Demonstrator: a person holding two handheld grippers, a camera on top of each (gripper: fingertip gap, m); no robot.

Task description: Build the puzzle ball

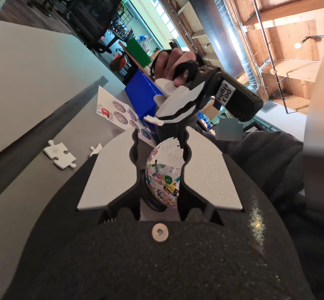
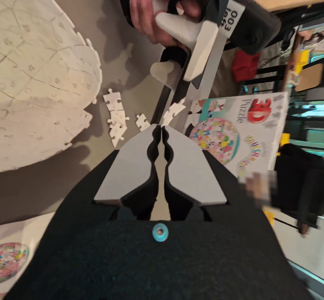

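My left gripper (image 1: 161, 130) is shut on the partly built puzzle ball (image 1: 163, 174), a curved shell with a colourful outside and a white inside. In the right wrist view the ball's white inside (image 2: 43, 64) fills the upper left. My right gripper (image 2: 160, 127) is shut on a white puzzle piece (image 2: 173, 111) at its tips. In the left wrist view the right gripper (image 1: 157, 116) holds that piece (image 1: 154, 120) just above the ball's open rim, apart from it. One of the left gripper's fingers (image 2: 175, 95) runs close beside the held piece.
Loose white pieces (image 1: 59, 155) lie on the grey table (image 1: 35, 195); a joined strip (image 2: 115, 114) and a single piece (image 2: 142, 121) lie near the ball. The puzzle box (image 2: 236, 134) stands behind; its blue side (image 1: 142, 97) shows too. A person's hand (image 1: 175, 64) holds each gripper.
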